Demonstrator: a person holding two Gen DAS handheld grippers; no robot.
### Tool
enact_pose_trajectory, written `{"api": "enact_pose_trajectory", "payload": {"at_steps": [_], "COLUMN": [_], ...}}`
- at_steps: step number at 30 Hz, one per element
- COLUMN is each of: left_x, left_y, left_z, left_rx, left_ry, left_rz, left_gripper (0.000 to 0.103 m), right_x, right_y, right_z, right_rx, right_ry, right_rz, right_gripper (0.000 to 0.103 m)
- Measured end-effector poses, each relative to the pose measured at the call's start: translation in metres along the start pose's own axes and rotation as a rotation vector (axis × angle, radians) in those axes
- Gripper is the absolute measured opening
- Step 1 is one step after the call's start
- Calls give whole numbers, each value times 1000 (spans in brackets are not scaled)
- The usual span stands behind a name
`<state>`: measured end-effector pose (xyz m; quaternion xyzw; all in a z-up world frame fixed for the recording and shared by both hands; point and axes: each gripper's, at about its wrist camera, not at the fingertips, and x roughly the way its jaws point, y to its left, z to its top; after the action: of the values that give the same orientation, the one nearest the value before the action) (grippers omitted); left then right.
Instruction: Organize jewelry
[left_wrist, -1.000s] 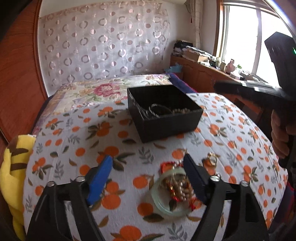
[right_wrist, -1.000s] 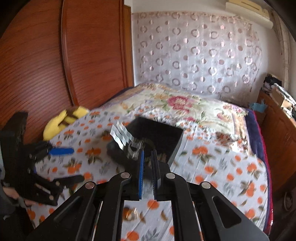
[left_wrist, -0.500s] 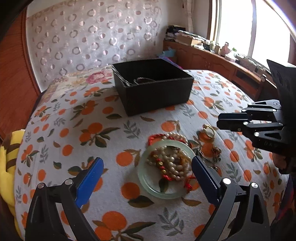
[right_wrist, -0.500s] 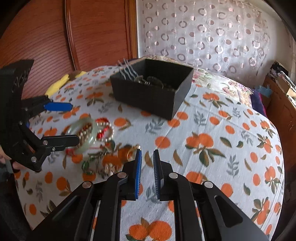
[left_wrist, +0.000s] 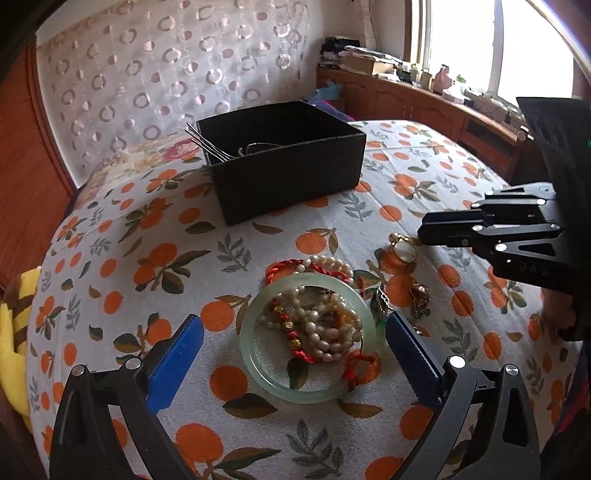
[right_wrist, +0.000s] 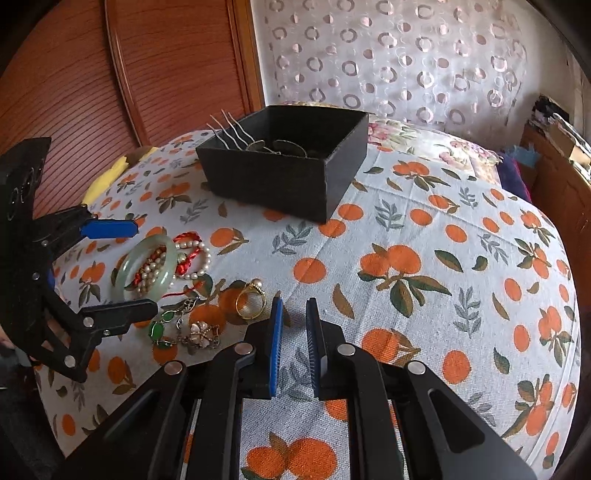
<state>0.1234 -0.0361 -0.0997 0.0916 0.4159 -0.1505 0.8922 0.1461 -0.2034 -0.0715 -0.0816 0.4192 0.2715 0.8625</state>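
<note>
On the orange-print cloth lies a pale green jade bangle (left_wrist: 306, 396) with pearl bracelets (left_wrist: 321, 332) and a red cord (left_wrist: 284, 267) heaped in and around it. My left gripper (left_wrist: 291, 319) straddles the bangle. Its jaws are opening and its pads stand clear of the bangle on both sides. A gold ring (right_wrist: 251, 302) lies just left of my right gripper (right_wrist: 294, 304). That gripper is nearly closed, with a thin empty slit between its pads. A green-stone chain (right_wrist: 162, 326) and a flower brooch (right_wrist: 201, 332) lie near the ring. The black box (right_wrist: 273, 184) behind holds jewelry, and hairpin prongs (right_wrist: 229, 129) stick out of it.
A yellow plush (left_wrist: 18, 332) lies at the cloth's left edge. A wooden wardrobe (right_wrist: 166, 74) stands behind it. A wooden cabinet (left_wrist: 424, 99) with clutter runs under the window on the right. The cloth falls away at its rounded edges.
Both grippers have come down toward the cloth. The left jaws have widened around the bangle. The right gripper has left the box and now hangs low beside the gold ring.
</note>
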Motion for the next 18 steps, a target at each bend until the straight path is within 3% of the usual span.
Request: {"api": "enact_pose_trajectory", "payload": {"at_steps": [6,9,13,18], "left_x": [0,-1,-8,-30], "left_y": [2,0,-10,-14], "left_z": [-1,-3,-7,-9], "left_rx": [-9,4,52,18], "left_ry": [1,1,-16,-69], "left_rz": [-4,-24,1,1], "left_gripper": [93,69,69,69], "right_x": [1,1,0,0], "right_y": [5,5,5,4], "right_z": [0,0,-1,-1], "right_rx": [-27,-25,-22,-23], "right_ry": [-1,-1,-5,-4], "right_rz": [-24,-24,-27,-28], "right_gripper": [14,14,14,14]}}
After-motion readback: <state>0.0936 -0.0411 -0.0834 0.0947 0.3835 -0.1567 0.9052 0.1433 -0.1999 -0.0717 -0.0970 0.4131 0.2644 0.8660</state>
